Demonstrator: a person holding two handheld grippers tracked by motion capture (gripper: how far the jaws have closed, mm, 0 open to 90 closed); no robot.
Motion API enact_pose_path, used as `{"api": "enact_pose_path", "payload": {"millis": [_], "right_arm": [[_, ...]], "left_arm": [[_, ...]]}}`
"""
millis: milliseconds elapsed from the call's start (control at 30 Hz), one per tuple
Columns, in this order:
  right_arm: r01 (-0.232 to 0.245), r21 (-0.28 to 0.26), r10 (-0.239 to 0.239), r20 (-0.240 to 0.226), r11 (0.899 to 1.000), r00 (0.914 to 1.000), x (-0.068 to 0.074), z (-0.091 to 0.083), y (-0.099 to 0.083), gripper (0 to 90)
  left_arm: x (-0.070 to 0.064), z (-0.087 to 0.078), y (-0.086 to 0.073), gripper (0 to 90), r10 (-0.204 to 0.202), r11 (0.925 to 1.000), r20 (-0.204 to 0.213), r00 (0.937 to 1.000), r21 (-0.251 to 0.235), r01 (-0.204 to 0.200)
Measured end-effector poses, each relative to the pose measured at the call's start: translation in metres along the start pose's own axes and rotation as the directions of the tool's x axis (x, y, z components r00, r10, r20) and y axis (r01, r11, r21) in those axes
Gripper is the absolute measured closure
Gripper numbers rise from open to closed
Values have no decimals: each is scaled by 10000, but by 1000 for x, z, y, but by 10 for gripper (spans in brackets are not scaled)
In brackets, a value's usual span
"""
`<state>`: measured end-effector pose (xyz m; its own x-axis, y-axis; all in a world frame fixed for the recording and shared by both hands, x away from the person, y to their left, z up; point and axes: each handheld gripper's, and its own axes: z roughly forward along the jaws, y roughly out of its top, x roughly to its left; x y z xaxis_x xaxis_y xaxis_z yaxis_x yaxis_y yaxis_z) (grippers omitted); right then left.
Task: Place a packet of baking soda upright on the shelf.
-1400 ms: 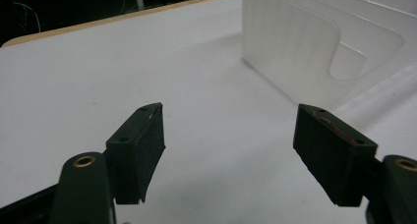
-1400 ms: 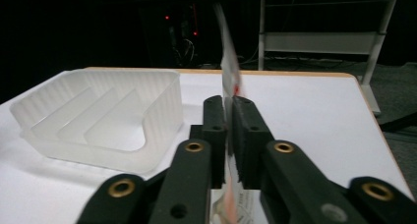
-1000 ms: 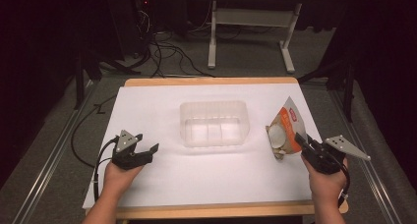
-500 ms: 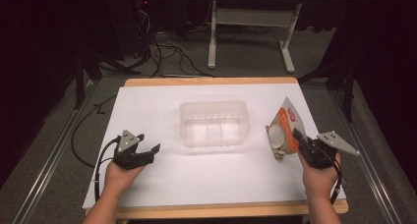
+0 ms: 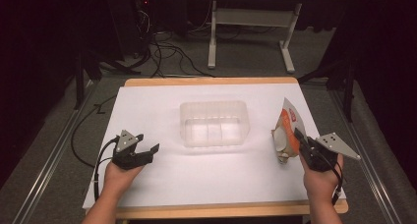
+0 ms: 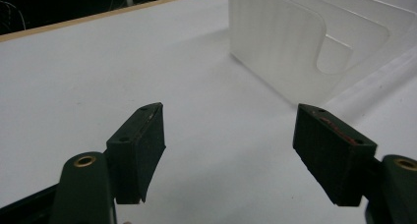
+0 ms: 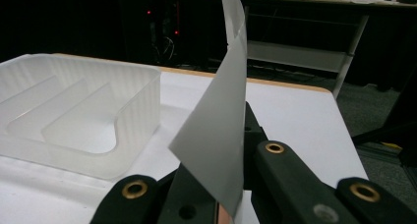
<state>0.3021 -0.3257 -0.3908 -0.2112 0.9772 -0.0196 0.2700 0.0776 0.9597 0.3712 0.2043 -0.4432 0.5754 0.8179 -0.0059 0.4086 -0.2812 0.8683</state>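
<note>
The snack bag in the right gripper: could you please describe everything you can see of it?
The snack bag is a flat pouch, orange and white on its printed face, with a red patch near the top and a pale round picture lower down; its back looks plain silvery grey. It stands nearly upright, pinched at its lower edge by the right gripper, right of the clear plastic bin and apart from it.
</note>
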Motion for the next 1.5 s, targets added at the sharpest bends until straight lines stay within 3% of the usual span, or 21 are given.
{"api": "enact_pose_path", "payload": {"millis": [233,433,833,1033,1500], "right_arm": [[388,-262,-387,54,9989,9992,4,-9,6,900],[360,-474,-364,-72,9982,9993,9,-13,14,900],[201,-619,-219,-291,9979,9993,16,-2,30,900],[351,-754,-379,-354,9965,9987,22,1,43,900],[223,-1197,-297,-602,9926,9977,36,4,74,900]], "left_arm": [[0,-1,0,284,1,10000,-6,10000,-73,-1],[1,-1,1,284,-4,9999,-10,10000,-124,4],[1,-5,1,288,-6,9996,-43,10000,-286,5],[2,-5,2,288,-58,9994,-24,10000,-344,57],[3,-6,2,287,-25,9993,43,10000,-383,26]]}}
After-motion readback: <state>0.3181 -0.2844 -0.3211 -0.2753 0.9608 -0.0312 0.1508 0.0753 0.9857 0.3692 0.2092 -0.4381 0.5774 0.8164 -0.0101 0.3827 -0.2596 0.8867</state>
